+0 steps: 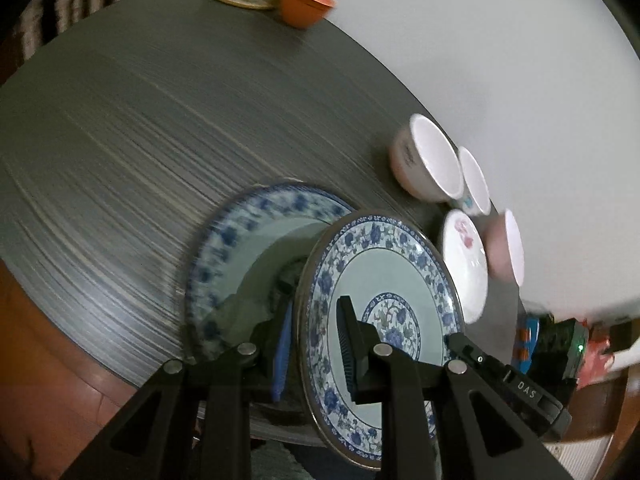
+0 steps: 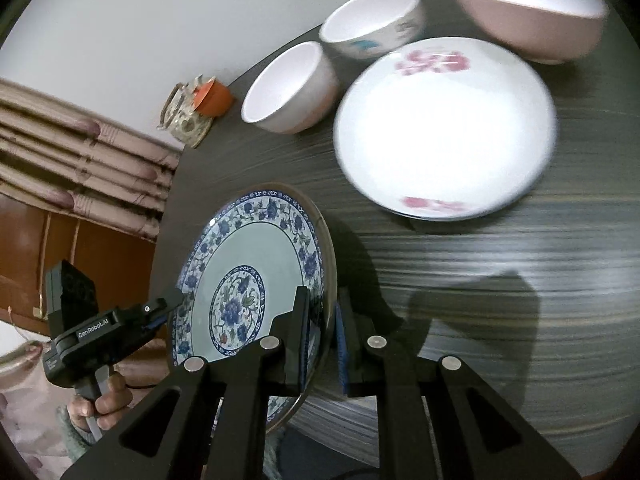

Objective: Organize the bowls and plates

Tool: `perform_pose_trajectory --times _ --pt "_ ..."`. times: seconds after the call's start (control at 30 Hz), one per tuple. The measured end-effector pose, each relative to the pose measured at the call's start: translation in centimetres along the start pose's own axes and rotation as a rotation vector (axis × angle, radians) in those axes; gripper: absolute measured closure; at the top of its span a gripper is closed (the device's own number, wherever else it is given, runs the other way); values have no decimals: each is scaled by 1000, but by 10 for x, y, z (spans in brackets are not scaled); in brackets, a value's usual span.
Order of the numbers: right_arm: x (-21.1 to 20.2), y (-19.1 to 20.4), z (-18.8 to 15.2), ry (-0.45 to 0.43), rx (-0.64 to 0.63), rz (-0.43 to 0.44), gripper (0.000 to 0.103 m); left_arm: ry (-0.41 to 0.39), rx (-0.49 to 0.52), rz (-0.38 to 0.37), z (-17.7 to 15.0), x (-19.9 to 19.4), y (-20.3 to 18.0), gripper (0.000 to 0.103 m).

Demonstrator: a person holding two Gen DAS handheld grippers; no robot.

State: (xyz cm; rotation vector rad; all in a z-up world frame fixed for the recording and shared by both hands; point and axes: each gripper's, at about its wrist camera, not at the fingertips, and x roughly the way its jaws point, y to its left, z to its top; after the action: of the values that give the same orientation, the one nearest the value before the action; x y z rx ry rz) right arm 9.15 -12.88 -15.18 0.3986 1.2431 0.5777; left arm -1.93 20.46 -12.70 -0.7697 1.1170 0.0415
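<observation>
I have the blue plate (image 2: 256, 264) pinched at opposite rims by both sets of fingers, left gripper (image 1: 320, 344) and right gripper (image 2: 324, 344), tilted above the dark streaked counter (image 2: 480, 280). Behind it: white plate (image 2: 444, 128), bowls, pale wall.

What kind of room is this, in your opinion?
Probably a home dining area. A round dark table holds household crockery: a blue-patterned plate, a white plate with pink flowers and several bowls. Pleated curtains hang beside it.
</observation>
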Motion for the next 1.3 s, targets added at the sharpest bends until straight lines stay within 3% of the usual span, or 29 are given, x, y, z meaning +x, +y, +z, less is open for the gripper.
perform_pose_trajectory --times 0.3,0.9,1.3 --pt "43 28 7 57 -28 -3 90 -28 -73 19 12 -7 38 82" --pt "64 51 2 65 -118 -93 87 -21 -108 42 16 8 57 82" --pt "71 72 -5 55 -216 -158 71 -8 -95 89 15 13 59 80"
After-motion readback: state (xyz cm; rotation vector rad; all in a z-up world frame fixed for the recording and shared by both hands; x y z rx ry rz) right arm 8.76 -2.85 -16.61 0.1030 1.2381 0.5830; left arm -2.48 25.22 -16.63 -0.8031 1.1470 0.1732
